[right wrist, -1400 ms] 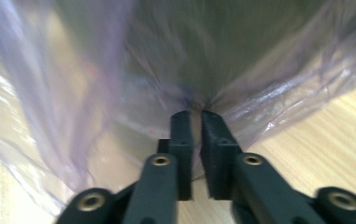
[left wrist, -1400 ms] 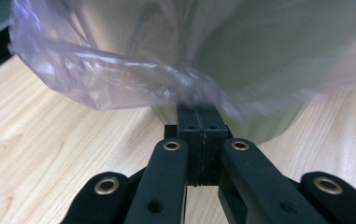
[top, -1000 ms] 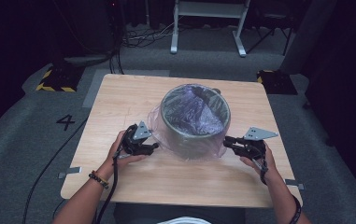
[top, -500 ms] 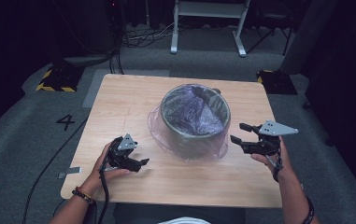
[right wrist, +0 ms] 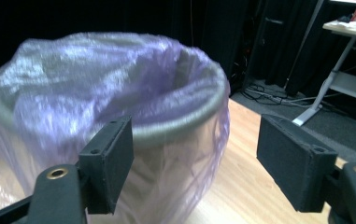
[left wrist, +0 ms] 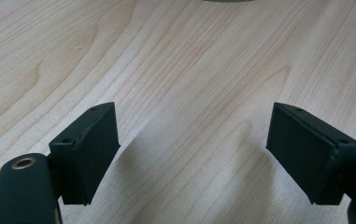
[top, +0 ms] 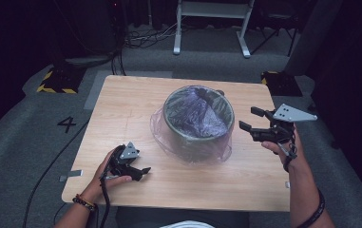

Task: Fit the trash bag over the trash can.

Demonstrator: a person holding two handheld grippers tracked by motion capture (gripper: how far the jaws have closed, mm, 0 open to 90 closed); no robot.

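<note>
A round grey bin (top: 167, 113) stands in the middle of the wooden table (top: 121, 109), lined with a translucent purple bag (top: 195, 114) whose edge hangs over the rim and down the outside. My left gripper (top: 141, 172) rests low near the table's front left, apart from the bin. Its jaws have just been opening and stand open over bare wood, left gripper (left wrist: 194, 119) with nothing between them. My right gripper (top: 251, 118) hovers to the right of the bin. Its jaws have just been opening and stand open, right gripper (right wrist: 196, 135) facing the bagged rim (right wrist: 180, 126) without touching it.
On the grey floor to the left is a painted number 4 (top: 67, 124). Yellow-black striped blocks (top: 55, 80) sit at both far table corners. A white metal frame (top: 212, 19) stands behind. A cable trails from the left gripper over the front edge.
Both grippers were at the bin's sides on the bag's edge and have come away. The left moved toward the front left and sank; the right rose and moved right. Both jaws widened.
</note>
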